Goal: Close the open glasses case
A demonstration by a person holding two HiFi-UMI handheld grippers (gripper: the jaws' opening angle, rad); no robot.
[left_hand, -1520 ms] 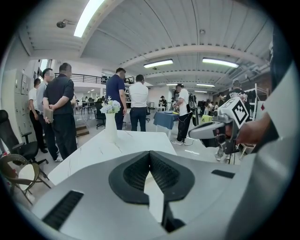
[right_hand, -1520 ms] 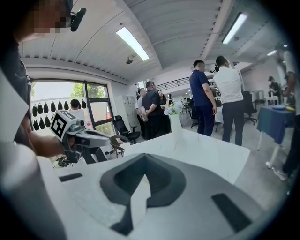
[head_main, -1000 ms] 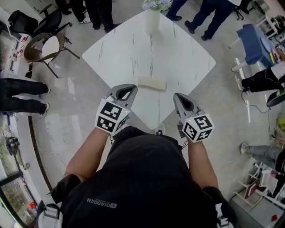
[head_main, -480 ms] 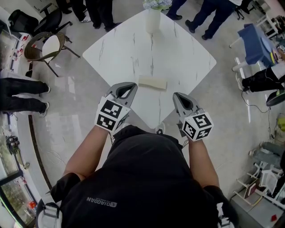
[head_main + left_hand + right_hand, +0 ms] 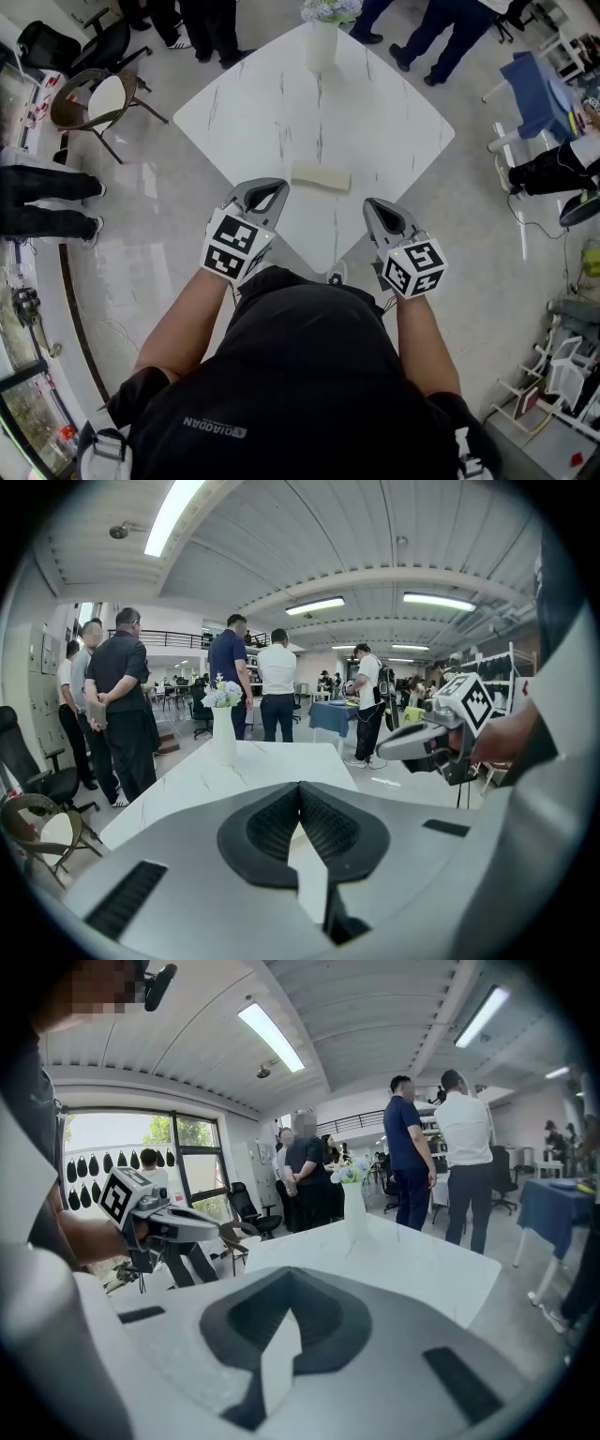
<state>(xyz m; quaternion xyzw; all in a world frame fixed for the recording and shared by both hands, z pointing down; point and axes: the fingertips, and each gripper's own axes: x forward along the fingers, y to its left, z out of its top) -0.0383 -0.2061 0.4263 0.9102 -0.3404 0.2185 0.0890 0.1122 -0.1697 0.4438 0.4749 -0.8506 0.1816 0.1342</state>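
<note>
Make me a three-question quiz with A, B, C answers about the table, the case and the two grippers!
1. Where on the table does the vase stand?
A. at the far corner
B. touching the case
C. at the near corner

2. What colour is the case?
A. red
B. cream
C. black

3. How are the jaws of the left gripper and the right gripper?
A. wide apart
B. clamped on the case
C. shut, holding nothing

Answers:
1 A: the vase is at the corner farthest from the person.
2 B: the case looks pale cream.
3 C: each gripper view shows jaws together with nothing between them.
</note>
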